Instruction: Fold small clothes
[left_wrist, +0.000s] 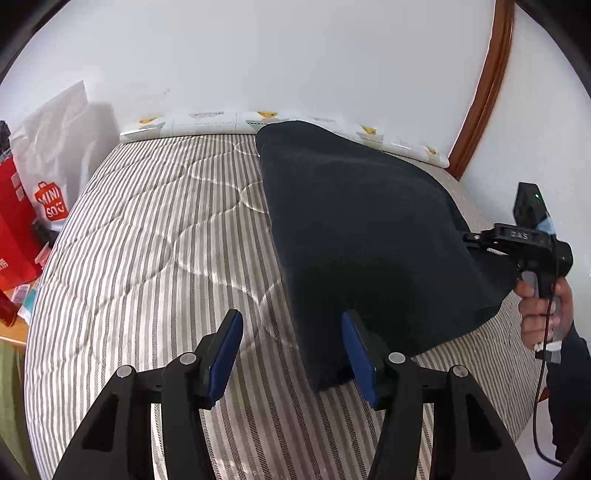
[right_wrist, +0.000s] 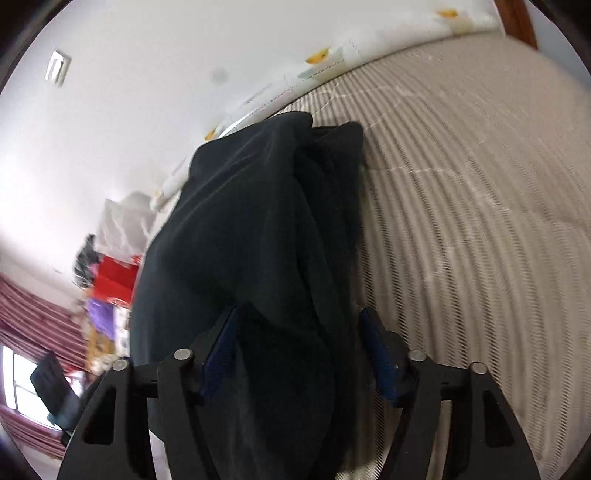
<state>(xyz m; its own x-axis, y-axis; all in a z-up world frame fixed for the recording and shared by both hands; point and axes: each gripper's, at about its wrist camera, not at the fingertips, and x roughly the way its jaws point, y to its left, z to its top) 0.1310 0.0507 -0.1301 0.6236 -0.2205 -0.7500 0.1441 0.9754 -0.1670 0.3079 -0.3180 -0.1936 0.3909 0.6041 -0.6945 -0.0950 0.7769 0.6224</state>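
A dark navy garment (left_wrist: 369, 229) lies folded on the striped bed (left_wrist: 147, 240), on its right half. My left gripper (left_wrist: 291, 358) is open at the garment's near corner. That corner lies between the jaws beside the right pad (left_wrist: 354, 354), and the left pad (left_wrist: 225, 354) stands over bare bedding. At the right, a hand (left_wrist: 543, 314) holds the body of my right gripper (left_wrist: 524, 236), whose fingertips are hidden by the cloth. In the right wrist view the garment (right_wrist: 251, 229) bunches up between the spread jaws of my right gripper (right_wrist: 299, 350), loose against the right pad (right_wrist: 376, 354).
A white shopping bag (left_wrist: 51, 162) and a red box (left_wrist: 14, 229) stand off the bed's left side. A patterned pillow (left_wrist: 221, 120) lines the far edge against the white wall. A wooden frame (left_wrist: 484, 88) rises at the far right. Striped bedding (right_wrist: 461, 221) stretches right of the garment.
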